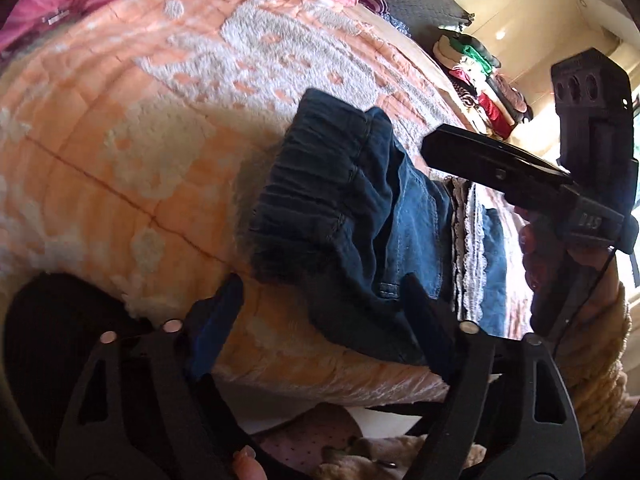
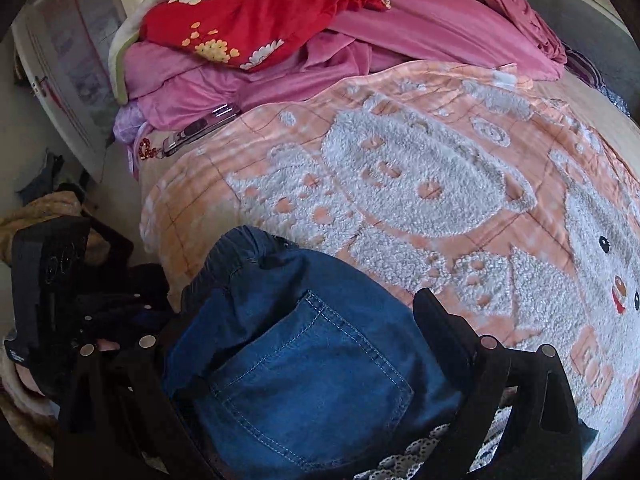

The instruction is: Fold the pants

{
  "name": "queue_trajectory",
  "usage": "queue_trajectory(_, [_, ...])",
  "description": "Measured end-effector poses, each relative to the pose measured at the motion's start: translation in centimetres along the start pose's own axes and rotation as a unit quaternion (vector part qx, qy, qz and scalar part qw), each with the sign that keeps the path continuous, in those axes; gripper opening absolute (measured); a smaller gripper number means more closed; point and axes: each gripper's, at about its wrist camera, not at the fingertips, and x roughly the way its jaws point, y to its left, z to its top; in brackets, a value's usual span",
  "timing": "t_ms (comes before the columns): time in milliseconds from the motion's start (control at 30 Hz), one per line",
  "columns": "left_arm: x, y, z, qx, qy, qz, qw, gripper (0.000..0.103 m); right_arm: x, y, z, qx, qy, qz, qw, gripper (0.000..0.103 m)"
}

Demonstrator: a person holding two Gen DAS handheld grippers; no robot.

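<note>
Blue denim pants (image 1: 360,216) with an elastic waistband and white lace trim lie folded near the front edge of an orange and white blanket (image 1: 140,120). My left gripper (image 1: 320,304) is open, its fingers on either side of the pants' near edge, not closed on the cloth. My right gripper (image 2: 316,344) is open just above the pants (image 2: 304,380), with the back pocket between its fingers. The right gripper also shows in the left wrist view (image 1: 480,156), over the far side of the pants.
Pink bedding (image 2: 420,28) and a red floral cloth (image 2: 256,16) are piled at the head of the bed. A phone (image 2: 204,128) lies by the blanket's edge. A stack of folded clothes (image 1: 476,76) sits beyond the bed. A wardrobe (image 2: 68,64) stands at the left.
</note>
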Motion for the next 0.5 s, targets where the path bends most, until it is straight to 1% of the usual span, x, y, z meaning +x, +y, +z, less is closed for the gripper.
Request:
queue_trajectory(33, [0.3, 0.1, -0.1, -0.007, 0.004, -0.006, 1.0000, 0.064, 0.4, 0.1, 0.2, -0.006, 0.005, 0.003, 1.000, 0.095])
queue_trajectory(100, [0.7, 0.2, -0.2, -0.010, 0.007, -0.008, 0.9999, 0.064, 1.3, 0.2, 0.6, -0.015, 0.016, 0.009, 1.000, 0.095])
queue_trajectory(333, [1.2, 0.6, -0.1, -0.023, 0.008, -0.017, 0.9996, 0.064, 4.3, 1.1, 1.9, -0.037, 0.054, 0.053, 0.996, 0.095])
queue_trajectory(433, [1.3, 0.7, -0.1, -0.023, 0.009, -0.018, 0.9995, 0.064, 5.8, 1.3, 2.3, -0.044, 0.070, 0.076, 0.994, 0.095])
queue_trajectory(500, [1.3, 0.7, -0.1, -0.023, 0.010, -0.021, 0.9995, 0.065, 6.8, 1.2, 2.4, -0.044, 0.081, 0.100, 0.991, 0.095])
